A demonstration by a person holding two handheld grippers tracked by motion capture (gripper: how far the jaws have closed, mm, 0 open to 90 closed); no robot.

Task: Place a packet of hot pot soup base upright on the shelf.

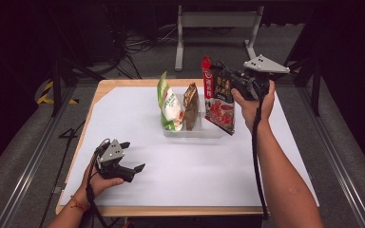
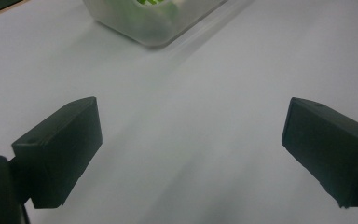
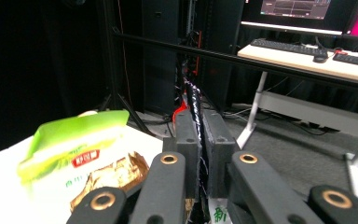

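My right gripper [image 1: 226, 79] is shut on the top edge of a red snack bag [image 1: 221, 104], which hangs at the right side of a clear plastic container [image 1: 192, 133]. In the right gripper view the jaws [image 3: 200, 135] pinch the bag's thin dark edge [image 3: 194, 100]. Inside the container a green-and-white bag [image 1: 169, 102] and a brown bag [image 1: 190, 105] stand upright; both bags, green [image 3: 70, 140] and brown [image 3: 114, 175], lie left of the jaws. My left gripper [image 1: 134, 156] rests open near the table's front left, with nothing between its fingers [image 2: 60, 154].
White paper [image 1: 195, 175] covers the wooden table. The container's corner [image 2: 154, 25] lies ahead of the left gripper. Beyond the table are a metal stand [image 1: 214, 28], floor cables [image 1: 138, 45] and a desk with keyboards [image 3: 307, 51].
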